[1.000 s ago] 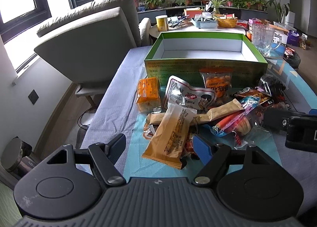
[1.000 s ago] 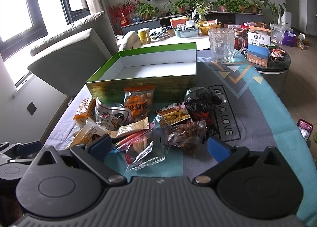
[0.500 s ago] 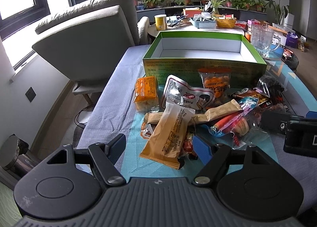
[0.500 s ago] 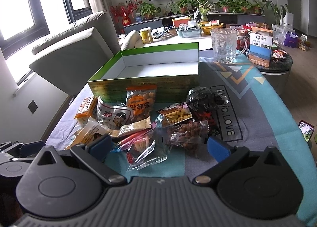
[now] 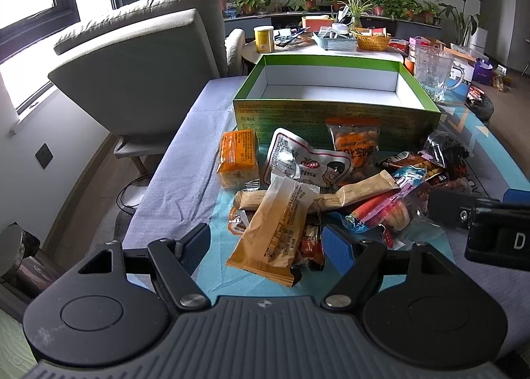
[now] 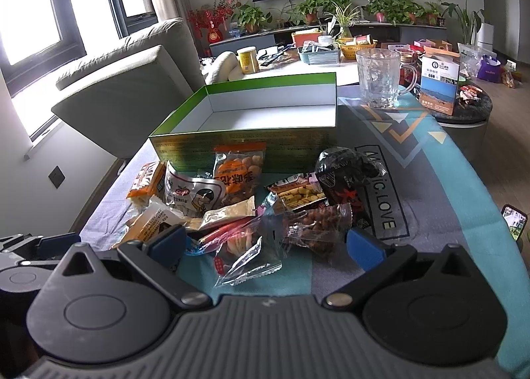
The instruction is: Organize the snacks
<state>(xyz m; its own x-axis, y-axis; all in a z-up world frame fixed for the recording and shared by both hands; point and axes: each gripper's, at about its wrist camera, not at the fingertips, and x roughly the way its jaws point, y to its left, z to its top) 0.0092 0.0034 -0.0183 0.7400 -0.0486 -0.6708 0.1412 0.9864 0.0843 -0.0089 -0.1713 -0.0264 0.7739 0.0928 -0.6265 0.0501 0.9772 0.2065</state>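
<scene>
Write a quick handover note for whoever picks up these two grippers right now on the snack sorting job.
Left gripper: open, empty, hovering over the near edge of the snack pile, the yellow-orange packet lying between its jaws.
Right gripper: open, empty, over the clear packet and the nut packet.
Green box: open behind the pile, nothing visible inside.
Done: nothing packed yet.
Left: move every snack from the cloth into the box. The glass mug stands past the box's far right corner.

Green box [image 5: 334, 114]: one
Glass mug [image 6: 379, 77]: one
Snack packets [image 5: 278, 223]: roughly eleven, heaped and overlapping
Yellow can [image 5: 264, 38]: one
</scene>
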